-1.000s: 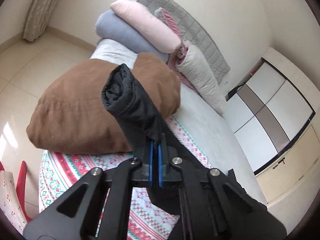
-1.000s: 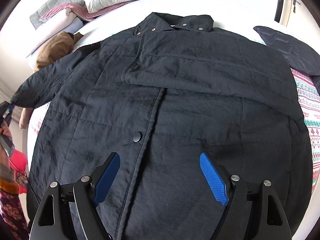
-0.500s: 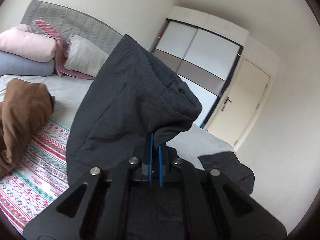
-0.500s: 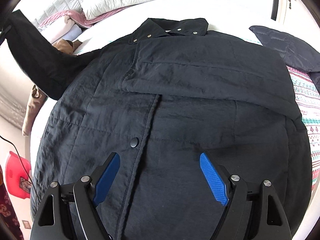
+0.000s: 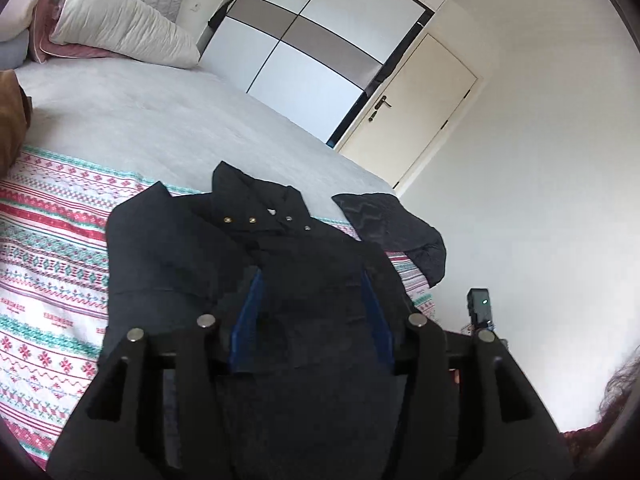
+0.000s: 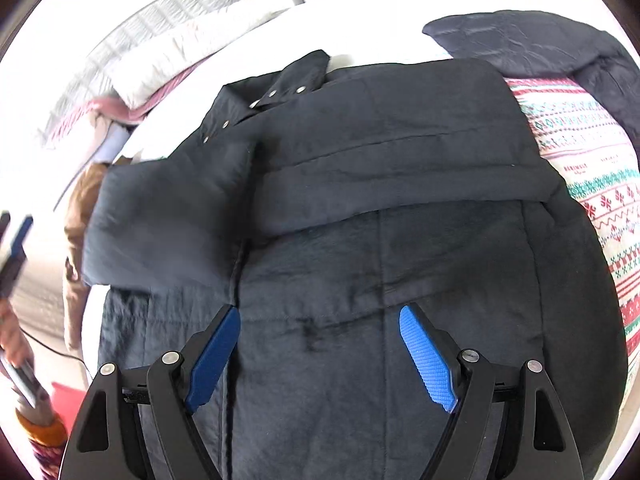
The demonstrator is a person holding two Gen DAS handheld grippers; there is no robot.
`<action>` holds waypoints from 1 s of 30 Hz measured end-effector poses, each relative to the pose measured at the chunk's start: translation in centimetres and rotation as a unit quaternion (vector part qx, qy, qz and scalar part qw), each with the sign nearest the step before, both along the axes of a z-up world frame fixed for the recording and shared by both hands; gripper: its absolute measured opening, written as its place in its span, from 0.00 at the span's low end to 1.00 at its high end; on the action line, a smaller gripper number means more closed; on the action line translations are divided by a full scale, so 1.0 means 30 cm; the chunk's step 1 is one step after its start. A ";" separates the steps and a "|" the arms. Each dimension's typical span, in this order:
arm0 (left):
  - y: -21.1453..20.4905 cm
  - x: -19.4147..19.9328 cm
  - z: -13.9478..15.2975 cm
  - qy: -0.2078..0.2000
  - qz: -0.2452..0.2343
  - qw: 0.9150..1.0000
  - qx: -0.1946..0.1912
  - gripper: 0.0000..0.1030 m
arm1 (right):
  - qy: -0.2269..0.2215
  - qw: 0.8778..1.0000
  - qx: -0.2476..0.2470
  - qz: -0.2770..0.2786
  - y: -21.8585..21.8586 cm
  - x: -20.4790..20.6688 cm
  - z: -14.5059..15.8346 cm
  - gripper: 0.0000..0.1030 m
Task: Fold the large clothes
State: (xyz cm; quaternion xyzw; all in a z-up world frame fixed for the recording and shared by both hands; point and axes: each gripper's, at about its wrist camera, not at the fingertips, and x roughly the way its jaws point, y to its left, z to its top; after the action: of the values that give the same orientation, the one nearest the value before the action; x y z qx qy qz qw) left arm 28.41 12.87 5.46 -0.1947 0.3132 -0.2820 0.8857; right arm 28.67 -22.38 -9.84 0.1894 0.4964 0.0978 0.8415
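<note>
The left gripper (image 5: pixel 308 312), which a second ago pinched the black cuff out over the brown cushion, has swung round above the jacket (image 6: pixel 360 264); its jaws are opening with nothing between them. The left sleeve (image 6: pixel 168 216) now lies folded across the chest, seemingly just dropped, though the right wrist view is blurred
</note>
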 end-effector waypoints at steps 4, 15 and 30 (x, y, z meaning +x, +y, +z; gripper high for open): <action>0.068 0.018 -0.073 0.011 0.058 0.995 0.081 0.51 | -0.026 0.998 0.058 0.004 -0.009 0.034 0.042 0.81; 0.098 0.231 -0.256 0.058 0.075 0.993 0.077 0.34 | 0.008 0.995 0.067 0.076 0.321 0.481 -0.071 0.24; -0.003 0.207 -0.424 0.043 -0.035 0.998 0.030 0.34 | -0.042 0.989 -0.107 0.089 0.239 0.551 0.318 0.60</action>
State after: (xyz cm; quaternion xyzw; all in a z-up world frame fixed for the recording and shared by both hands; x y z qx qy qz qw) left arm 34.64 12.78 -7.25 -0.1691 0.3663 -0.2943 0.8664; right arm 45.21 -15.22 -0.30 0.0493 0.4835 0.1260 0.8648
